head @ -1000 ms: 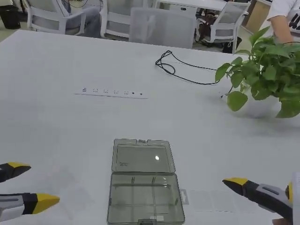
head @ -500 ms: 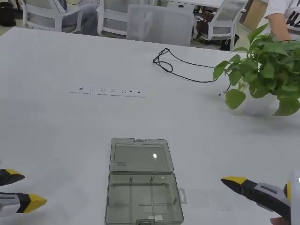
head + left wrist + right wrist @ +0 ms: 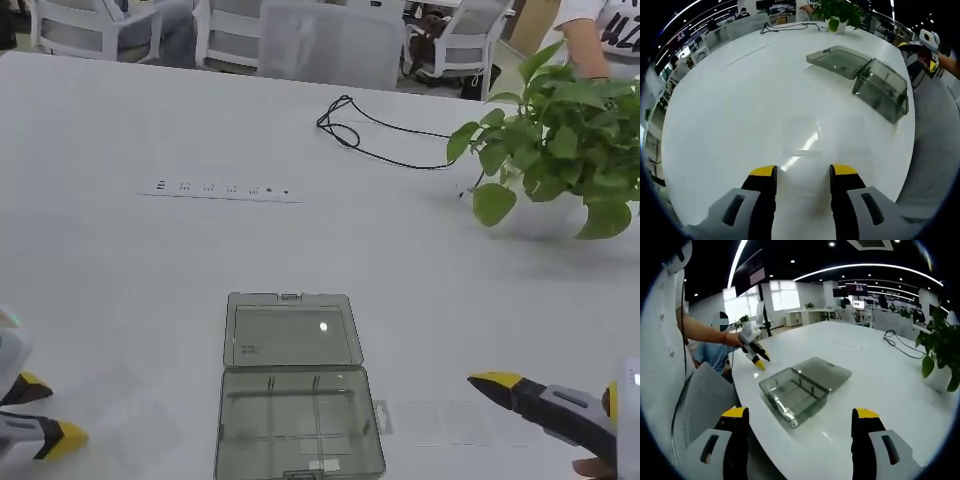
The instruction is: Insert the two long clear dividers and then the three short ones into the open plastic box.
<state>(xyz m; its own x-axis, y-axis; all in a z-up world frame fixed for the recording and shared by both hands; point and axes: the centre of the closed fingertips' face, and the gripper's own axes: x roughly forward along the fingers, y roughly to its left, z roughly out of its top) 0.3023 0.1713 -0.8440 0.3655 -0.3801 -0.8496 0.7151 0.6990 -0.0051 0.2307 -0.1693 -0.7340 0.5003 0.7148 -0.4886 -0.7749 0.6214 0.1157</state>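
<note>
The box (image 3: 300, 425) sits near the table's (image 3: 120, 270) near edge, roughly midway along it, wide open. It is smoky grey-green plastic you can see straight through. Its lid (image 3: 292, 330) is folded right back and lies flat on the table on the far side, joined to the base along the hinge. A latch tab shows on the lid's far edge, and a spot of ceiling light glints on the lid. Inside the base run thin lines, lengthwise and across; whether they are moulded slots or dividers already seated I cannot tell.

Just beside the base's right wall, a few clear pieces (image 3: 440, 422) lie flat on the table, so faint that only their outlines show. They lie between the box and the right gripper (image 3: 801, 413). Its yellow-tipped jaws are spread wide with nothing between them, and it hangs at the near right corner.

The left gripper (image 3: 803, 171) is at the near left corner, well apart from the box, its jaws parted and empty. A pale rectangular outline shows on the table just ahead of its tips, too faint to name.

Toward the far right edge stands a leafy plant (image 3: 560, 140). A black cable (image 3: 370, 135) loops beside it, and a white power strip (image 3: 220, 188) lies mid-table. Chairs (image 3: 330, 45) stand beyond the far edge.
</note>
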